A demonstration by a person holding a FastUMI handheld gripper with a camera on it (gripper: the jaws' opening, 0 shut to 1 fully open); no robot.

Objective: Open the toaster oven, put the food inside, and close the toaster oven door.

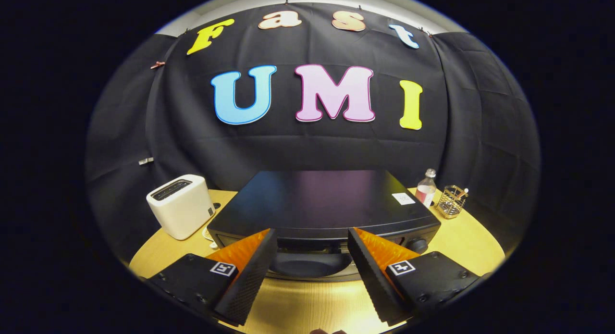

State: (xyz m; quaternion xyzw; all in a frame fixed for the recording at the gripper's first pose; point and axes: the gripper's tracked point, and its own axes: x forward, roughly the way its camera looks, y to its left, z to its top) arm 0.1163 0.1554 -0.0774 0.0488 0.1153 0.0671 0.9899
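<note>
White toaster (181, 205) is sitting off to the left on the wooden table (473, 242), well apart from the action. Dead centre, the black toaster oven (319, 199) is sitting just beyond the gripper (312, 238), whose fingers are spread wide, holding nothing. Door looks shut, I think. I'd be lining up square on its top edge before pulling. Bottle (426, 187) and wire cup (451, 201) are sitting right.

My gripper cam sits close above the table (461, 238), looking slightly down, I think, onto the toaster oven (322, 199).
</note>
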